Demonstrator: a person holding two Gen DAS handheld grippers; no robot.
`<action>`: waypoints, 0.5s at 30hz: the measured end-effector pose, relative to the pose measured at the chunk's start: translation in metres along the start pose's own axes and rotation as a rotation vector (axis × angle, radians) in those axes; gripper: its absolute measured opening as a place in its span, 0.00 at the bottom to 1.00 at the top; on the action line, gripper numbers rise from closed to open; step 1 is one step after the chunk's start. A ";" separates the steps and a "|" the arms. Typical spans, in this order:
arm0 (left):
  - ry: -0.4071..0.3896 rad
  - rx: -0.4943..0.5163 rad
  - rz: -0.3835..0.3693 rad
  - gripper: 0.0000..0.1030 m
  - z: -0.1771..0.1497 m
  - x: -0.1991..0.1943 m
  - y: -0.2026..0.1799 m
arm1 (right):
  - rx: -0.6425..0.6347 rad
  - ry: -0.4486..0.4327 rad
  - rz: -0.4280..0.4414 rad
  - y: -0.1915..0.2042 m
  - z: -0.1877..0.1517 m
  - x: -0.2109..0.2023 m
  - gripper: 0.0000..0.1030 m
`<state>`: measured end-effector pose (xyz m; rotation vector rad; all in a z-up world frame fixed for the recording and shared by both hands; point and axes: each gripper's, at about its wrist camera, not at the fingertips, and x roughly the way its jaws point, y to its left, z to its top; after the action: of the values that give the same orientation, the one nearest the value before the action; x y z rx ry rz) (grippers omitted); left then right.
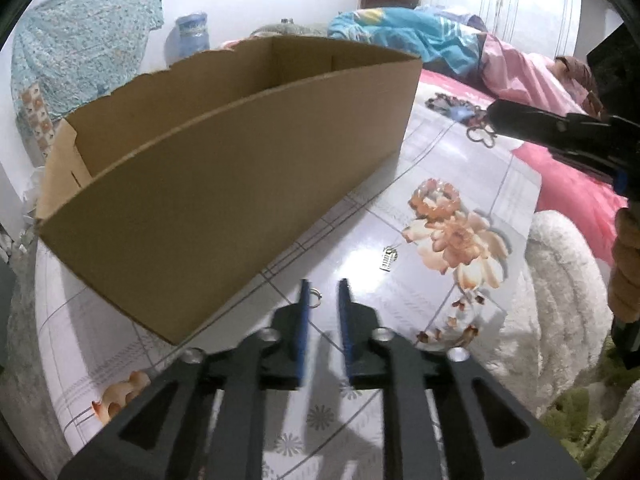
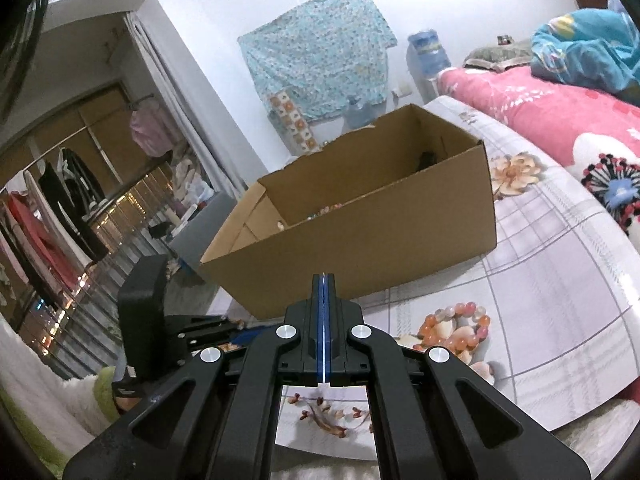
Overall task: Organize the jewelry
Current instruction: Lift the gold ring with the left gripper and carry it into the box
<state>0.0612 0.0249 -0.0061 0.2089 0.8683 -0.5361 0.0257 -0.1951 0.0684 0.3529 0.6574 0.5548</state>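
Right wrist alone shows bead bracelet near box

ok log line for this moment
left gripper: open over small ring | right gripper: shut, empty | cardboard box: open | bead bracelet: on bedsheet

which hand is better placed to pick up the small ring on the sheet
Left. Its tool points down with the small ring lying between its parted tips. The right tool is shut, raised and aimed at the cardboard box.
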 end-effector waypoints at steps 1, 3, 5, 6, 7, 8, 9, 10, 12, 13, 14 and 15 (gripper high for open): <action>0.012 0.001 0.001 0.19 -0.001 0.003 0.000 | 0.004 0.002 0.002 -0.001 -0.001 0.001 0.00; 0.042 -0.001 0.010 0.19 0.001 0.011 0.002 | 0.015 0.007 0.009 -0.003 -0.002 0.004 0.00; 0.061 0.012 0.013 0.19 0.003 0.017 0.001 | 0.018 0.011 0.010 -0.006 -0.002 0.007 0.00; 0.071 0.019 0.022 0.19 0.003 0.020 0.001 | 0.019 0.014 0.010 -0.007 -0.003 0.008 0.00; 0.072 0.032 0.037 0.19 0.004 0.022 -0.001 | 0.020 0.016 0.013 -0.008 -0.003 0.009 0.00; 0.074 0.040 0.043 0.19 0.004 0.023 -0.001 | 0.022 0.018 0.017 -0.010 -0.003 0.010 0.00; 0.078 0.046 0.048 0.19 0.005 0.023 -0.002 | 0.022 0.019 0.019 -0.011 -0.002 0.011 0.00; 0.083 0.054 0.055 0.18 0.006 0.024 -0.003 | 0.022 0.018 0.021 -0.012 -0.001 0.011 0.00; 0.096 0.076 0.066 0.11 0.008 0.025 -0.007 | 0.024 0.015 0.028 -0.012 -0.002 0.010 0.00; 0.099 0.087 0.077 0.11 0.008 0.025 -0.009 | 0.025 0.014 0.032 -0.013 -0.003 0.010 0.00; 0.099 0.100 0.088 0.11 0.009 0.026 -0.012 | 0.027 0.013 0.035 -0.015 -0.003 0.010 0.00; 0.096 0.120 0.100 0.11 0.008 0.026 -0.015 | 0.029 0.012 0.037 -0.015 -0.004 0.009 0.00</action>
<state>0.0723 -0.0008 -0.0203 0.3883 0.9148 -0.4877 0.0350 -0.2014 0.0542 0.3896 0.6719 0.5830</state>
